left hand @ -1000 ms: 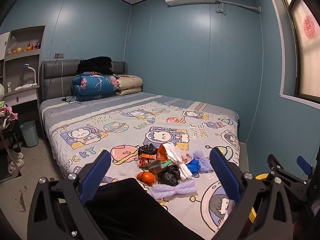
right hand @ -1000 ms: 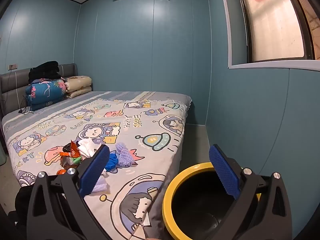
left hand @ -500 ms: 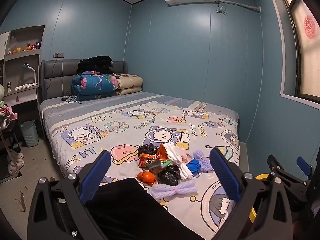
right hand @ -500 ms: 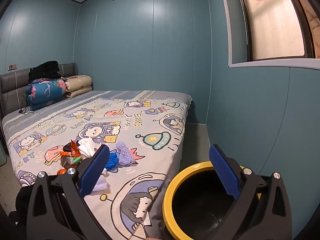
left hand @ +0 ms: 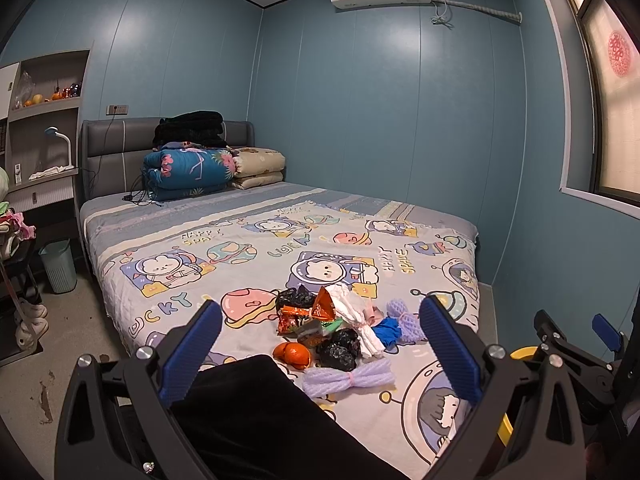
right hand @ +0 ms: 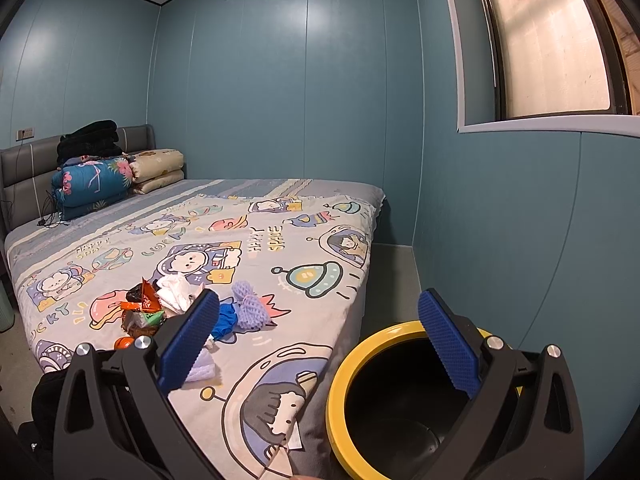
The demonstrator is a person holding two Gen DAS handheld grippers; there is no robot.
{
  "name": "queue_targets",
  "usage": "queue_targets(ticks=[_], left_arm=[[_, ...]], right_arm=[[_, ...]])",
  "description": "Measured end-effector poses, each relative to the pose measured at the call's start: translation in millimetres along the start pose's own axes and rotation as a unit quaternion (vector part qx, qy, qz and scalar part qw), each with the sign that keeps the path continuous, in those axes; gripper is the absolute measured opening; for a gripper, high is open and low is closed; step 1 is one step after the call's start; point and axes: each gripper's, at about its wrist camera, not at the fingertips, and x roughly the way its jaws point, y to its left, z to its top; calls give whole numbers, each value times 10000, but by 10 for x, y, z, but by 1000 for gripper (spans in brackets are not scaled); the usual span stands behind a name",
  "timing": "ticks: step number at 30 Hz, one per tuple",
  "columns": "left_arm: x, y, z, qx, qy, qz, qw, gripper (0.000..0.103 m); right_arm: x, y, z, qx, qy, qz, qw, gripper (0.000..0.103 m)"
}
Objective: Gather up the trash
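Observation:
A pile of trash (left hand: 332, 324) lies near the foot of the bed (left hand: 256, 248): orange snack wrappers (left hand: 316, 308), black bags (left hand: 338, 350), white tissue (left hand: 358, 318), an orange peel (left hand: 294, 354), purple foam nets (left hand: 348, 376) and a blue scrap (left hand: 390, 330). My left gripper (left hand: 320, 348) hovers open above and short of the pile, nothing between its blue pads. My right gripper (right hand: 318, 340) is open too, over the bed's corner. The same trash pile (right hand: 160, 304) shows at its left. A black bin with a yellow rim (right hand: 344, 364) stands on the floor beside the bed.
Folded quilts (left hand: 192, 172) and black clothes (left hand: 190, 128) sit at the headboard. A green basket (left hand: 60, 266) stands on the floor left of the bed, near shelves (left hand: 44, 120). A dark clothed leg (left hand: 256, 420) lies below my left gripper. The blue wall and window (right hand: 552, 40) close in on the right.

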Motion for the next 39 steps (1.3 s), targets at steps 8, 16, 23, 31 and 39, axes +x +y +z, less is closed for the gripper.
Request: queue_targets(ticks=[8,16,23,31,39], left_arm=[[-1,1,0,-1,9,4,10000,95],[15,-32,-56,-4,17,5,10000,95],[-28,-19,-46,-6,29,8,10000,95],[-32,-19,-48,-7,37,5,10000,95],[-25,-20,-43,-3,41,10,10000,95]], right_arm=[[15,-16,26,7,9,-2,10000,95],[16,-32,-5,14,11,-4,10000,95],[24,1,-17,18,19,-12,10000,95],[28,-7,1,32,45,-6,10000,95],[17,6,-8,42,50,-6,10000,95]])
